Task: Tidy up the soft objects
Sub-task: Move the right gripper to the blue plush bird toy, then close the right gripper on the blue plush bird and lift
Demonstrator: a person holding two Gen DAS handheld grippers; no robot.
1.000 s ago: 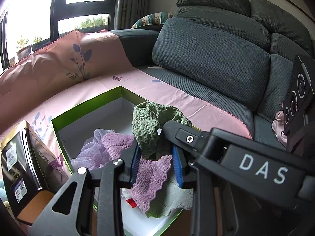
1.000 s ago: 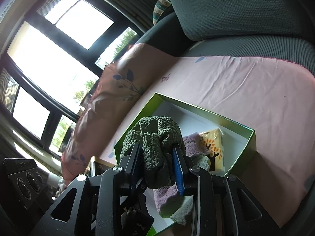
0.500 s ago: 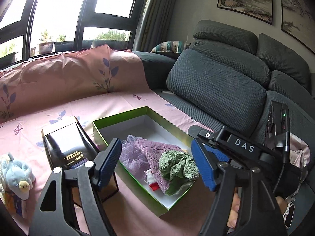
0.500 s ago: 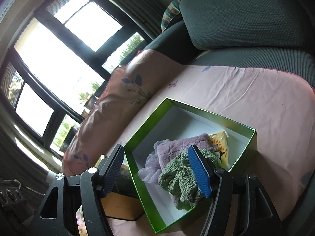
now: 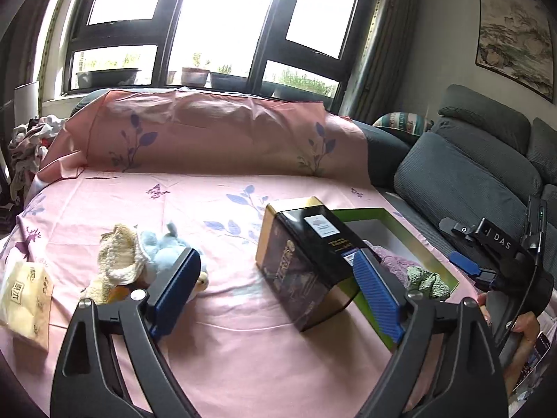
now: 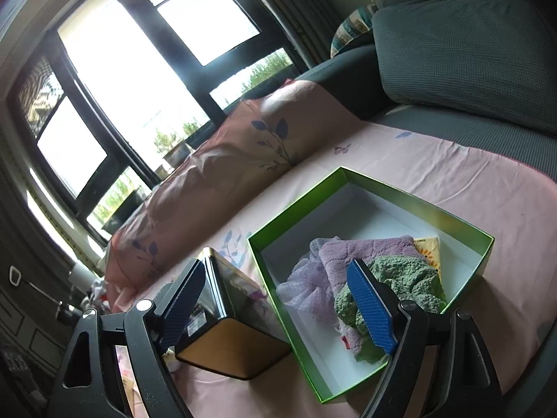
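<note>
The green knitted piece [image 6: 403, 282] is lying inside the green box [image 6: 452, 217], on top of the purple knits [image 6: 362, 247], so that item's placing looks finished and the work is turning toward the next soft thing. Both claws have just been opening; the left gripper [image 5: 275, 292] is standing spread with nothing between its jaws, and the right gripper [image 6: 278, 304] is likewise spread and empty, hanging just above the box's near corner. The left gripper is now facing the pink sheet [image 5: 216, 195], where a blue plush toy [image 5: 167, 247] and a cream knitted cloth [image 5: 116, 261] are lying together, with a pale tissue pack [image 5: 24, 299] near the left edge. A dark tin [image 5: 306, 261] is standing between those things and the box. The next move probably calls for lowering the left jaws around the plush or the cloth, pinching it, then carrying it past the tin into the box.
</note>
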